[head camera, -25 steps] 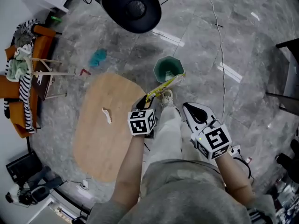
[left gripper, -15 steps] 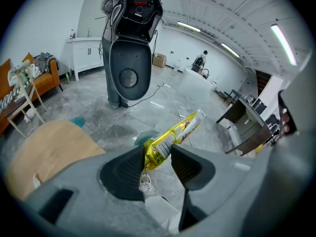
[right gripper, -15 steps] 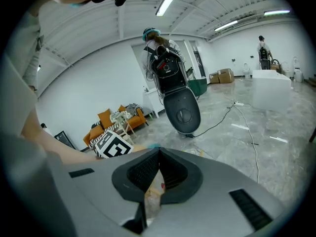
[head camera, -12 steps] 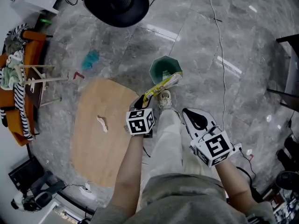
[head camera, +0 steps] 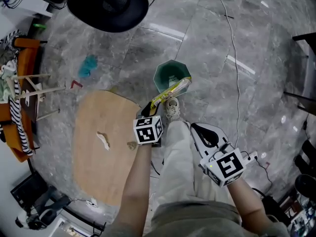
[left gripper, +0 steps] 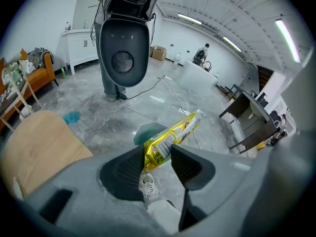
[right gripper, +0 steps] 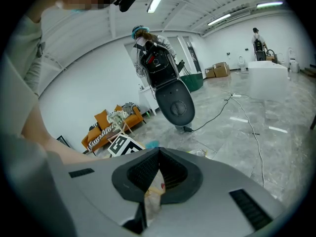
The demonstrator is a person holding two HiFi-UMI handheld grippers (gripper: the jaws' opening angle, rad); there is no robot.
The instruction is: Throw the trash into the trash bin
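Note:
My left gripper [head camera: 148, 110] is shut on one end of a long yellow snack wrapper [head camera: 172, 91]. The wrapper's free end reaches over the near rim of the green trash bin [head camera: 167, 75] on the floor. In the left gripper view the wrapper [left gripper: 174, 134] sticks out between the pads above the bin [left gripper: 146, 132]. My right gripper [head camera: 197, 128] hangs lower right beside the person's leg, shut on a small beige scrap [right gripper: 152, 194]. A white paper scrap [head camera: 103, 139] and a small crumb [head camera: 132, 145] lie on the round wooden table [head camera: 94, 167].
A big black oval device [head camera: 108, 3] stands on the grey floor beyond the bin. A teal cloth [head camera: 89, 65] lies left of it, and a thin cable [head camera: 232, 48] runs along the right. The person's shoe [head camera: 172, 107] is right by the bin. An orange sofa [head camera: 19, 73] is far left.
Both grippers have sunk lower with their loads still held. The wrapper's far end stays at the bin's rim.

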